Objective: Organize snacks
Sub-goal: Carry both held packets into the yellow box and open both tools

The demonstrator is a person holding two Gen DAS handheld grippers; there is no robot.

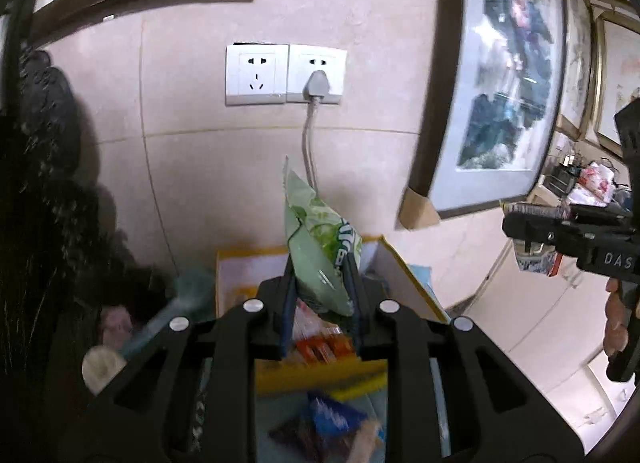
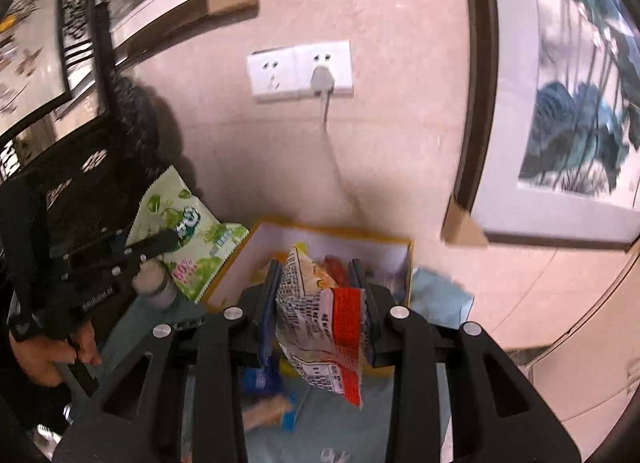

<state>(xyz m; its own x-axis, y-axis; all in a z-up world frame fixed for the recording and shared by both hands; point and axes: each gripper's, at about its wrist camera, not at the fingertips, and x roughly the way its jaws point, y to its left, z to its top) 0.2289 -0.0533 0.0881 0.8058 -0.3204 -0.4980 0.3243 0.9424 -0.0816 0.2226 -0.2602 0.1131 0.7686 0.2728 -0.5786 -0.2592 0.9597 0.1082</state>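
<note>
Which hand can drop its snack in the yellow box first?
Probably the right. The right tongs hold the orange-and-white packet right over the yellow box. The left tongs, holding the green packet, show in the right view off beside the box's left edge.

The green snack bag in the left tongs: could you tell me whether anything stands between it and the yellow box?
Nothing visible does. The green snack bag hangs in the left tongs over the yellow box, which is open-topped and already holds snacks.
</note>
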